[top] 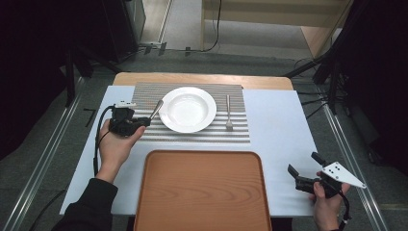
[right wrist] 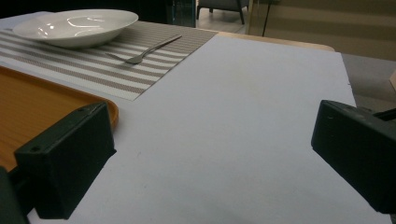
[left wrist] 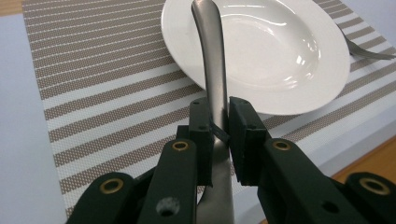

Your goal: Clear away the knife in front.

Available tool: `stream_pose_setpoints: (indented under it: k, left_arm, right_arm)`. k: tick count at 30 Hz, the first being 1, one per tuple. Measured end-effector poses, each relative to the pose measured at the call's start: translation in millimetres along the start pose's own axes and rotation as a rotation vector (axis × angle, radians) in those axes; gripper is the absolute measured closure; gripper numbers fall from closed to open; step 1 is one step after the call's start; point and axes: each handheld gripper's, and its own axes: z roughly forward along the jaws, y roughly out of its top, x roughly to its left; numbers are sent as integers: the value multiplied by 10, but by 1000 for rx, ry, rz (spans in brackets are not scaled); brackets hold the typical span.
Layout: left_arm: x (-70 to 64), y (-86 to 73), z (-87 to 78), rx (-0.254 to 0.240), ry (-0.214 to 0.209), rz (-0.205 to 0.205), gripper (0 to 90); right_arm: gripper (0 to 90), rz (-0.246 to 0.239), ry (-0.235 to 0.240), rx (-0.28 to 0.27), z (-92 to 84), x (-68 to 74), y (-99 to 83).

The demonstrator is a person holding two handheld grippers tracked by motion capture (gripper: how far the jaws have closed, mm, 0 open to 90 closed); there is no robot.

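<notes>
Pinching a metal spoon [left wrist: 212, 70] by its handle, the left gripper [left wrist: 219, 128] holds it over the striped mat's [top: 144, 91] left edge, beside the white plate [top: 187, 109]. Right gripper [top: 308, 174] spread, near the table's [top: 279, 125] right corner.

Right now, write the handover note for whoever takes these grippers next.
Left gripper: shut on the spoon, held by its handle at the left rim of the white plate.
Right gripper: open, nothing between its pads, over the bare white table cover right of the tray.
Fork: lies on the striped placemat, right of the plate.
Done: spoon gripped.
Left: probably placing the spoon; fork and plate untouched.
</notes>
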Motion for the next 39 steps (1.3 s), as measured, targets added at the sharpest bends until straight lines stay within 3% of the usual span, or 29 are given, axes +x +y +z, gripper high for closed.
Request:
stream_pose_setpoints:
  k: [26,39]
  left_arm:
    - [-345,-345,-138,-28,-60,30,796]
    - [-489,-528,-194,-50,-92,22,796]
  right_arm:
    - [0,-7,2,3,0,3,-1]
    - [0,-8,4,0,-2,5,-1]
